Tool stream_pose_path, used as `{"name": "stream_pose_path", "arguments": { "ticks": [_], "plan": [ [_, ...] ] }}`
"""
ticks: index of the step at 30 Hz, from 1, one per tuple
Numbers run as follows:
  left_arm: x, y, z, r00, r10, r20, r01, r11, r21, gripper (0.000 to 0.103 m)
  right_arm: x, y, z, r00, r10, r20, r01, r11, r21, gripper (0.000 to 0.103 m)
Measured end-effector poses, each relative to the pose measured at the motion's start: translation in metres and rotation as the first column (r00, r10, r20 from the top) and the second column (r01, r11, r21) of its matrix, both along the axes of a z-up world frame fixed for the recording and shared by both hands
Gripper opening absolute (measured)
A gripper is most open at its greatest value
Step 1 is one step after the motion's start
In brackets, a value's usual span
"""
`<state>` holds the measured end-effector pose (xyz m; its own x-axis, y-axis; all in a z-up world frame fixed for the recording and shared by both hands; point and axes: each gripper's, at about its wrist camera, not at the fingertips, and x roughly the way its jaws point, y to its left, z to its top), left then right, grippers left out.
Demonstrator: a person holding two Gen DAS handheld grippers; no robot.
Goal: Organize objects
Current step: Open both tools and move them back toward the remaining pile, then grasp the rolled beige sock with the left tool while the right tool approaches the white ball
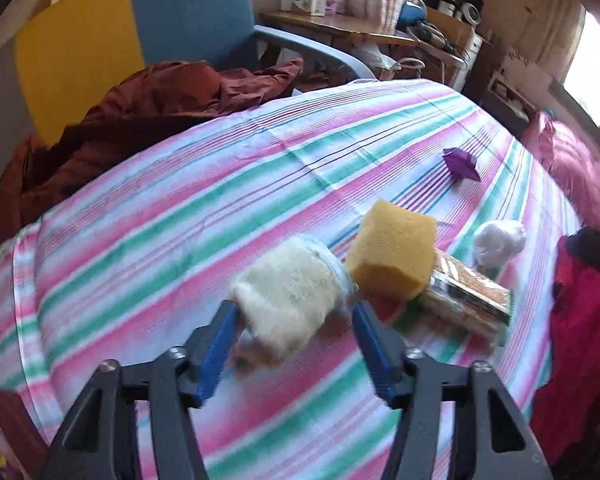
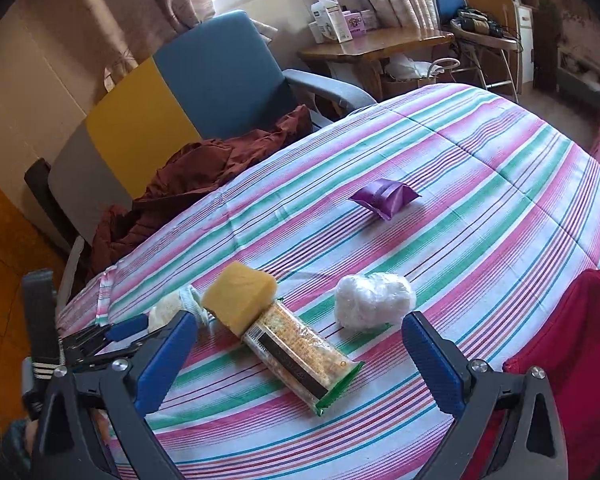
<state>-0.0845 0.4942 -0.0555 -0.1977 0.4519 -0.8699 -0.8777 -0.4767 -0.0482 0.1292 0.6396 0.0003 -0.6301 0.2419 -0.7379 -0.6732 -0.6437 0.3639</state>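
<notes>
Five items on the striped bedspread (image 2: 480,152), as I log them: fuzzy white roll (image 1: 288,296), yellow sponge (image 2: 240,294), snack bar packet (image 2: 300,356), white wad (image 2: 374,300), purple pouch (image 2: 384,198) at 12 o'clock. My left tongs (image 1: 294,344) gape around the roll, possibly brushing it; blur hides contact. My right tongs (image 2: 300,354) spread wide above the packet.
</notes>
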Motion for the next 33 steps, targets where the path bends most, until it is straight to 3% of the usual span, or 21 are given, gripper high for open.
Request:
{"name": "stream_pose_path", "arguments": {
  "ticks": [2, 7, 13, 16, 19, 20, 21, 27, 33],
  "plan": [
    [-0.002, 0.008, -0.004, 0.999, -0.015, -0.03, 0.015, 1.0, -0.009, 0.075, 0.0, 0.001, -0.001, 1.0, -0.003, 0.003, 0.003, 1.0, -0.007, 0.103],
    [-0.01, 0.018, -0.009, 0.996, -0.038, -0.083, 0.037, 0.999, -0.018, 0.076, -0.002, 0.002, -0.003, 1.0, 0.0, 0.013, 0.0, 1.0, -0.01, 0.103],
    [-0.021, 0.024, -0.016, 0.997, -0.013, -0.082, 0.011, 1.0, -0.027, 0.077, -0.003, 0.003, -0.006, 1.0, 0.002, 0.028, -0.001, 1.0, -0.013, 0.103],
    [-0.026, 0.024, -0.022, 0.999, 0.015, -0.038, -0.016, 1.0, -0.02, 0.077, -0.004, 0.003, -0.007, 0.999, 0.003, 0.036, -0.003, 1.0, -0.013, 0.103],
    [-0.025, 0.016, -0.023, 0.999, 0.041, -0.034, -0.041, 0.999, 0.016, 0.073, -0.005, 0.003, -0.008, 0.999, 0.012, 0.038, -0.011, 1.0, -0.014, 0.103],
    [-0.024, 0.012, -0.024, 0.998, 0.054, -0.039, -0.053, 0.998, 0.018, 0.062, -0.006, 0.003, -0.008, 0.999, 0.012, 0.039, -0.011, 1.0, -0.014, 0.103],
    [-0.025, 0.009, -0.025, 0.996, 0.074, -0.052, -0.073, 0.997, 0.017, 0.058, -0.006, 0.004, -0.008, 0.999, 0.013, 0.039, -0.013, 1.0, -0.013, 0.103],
    [-0.02, -0.021, -0.025, 0.99, 0.139, 0.012, -0.14, 0.988, 0.061, 0.056, 0.005, 0.016, -0.01, 0.999, -0.048, 0.01, 0.048, 0.997, -0.056, 0.103],
    [0.006, -0.044, -0.023, 0.986, 0.166, 0.018, -0.167, 0.985, 0.054, 0.055, 0.027, 0.039, -0.016, 0.981, -0.194, -0.017, 0.19, 0.974, -0.126, 0.103]
  ]
}}
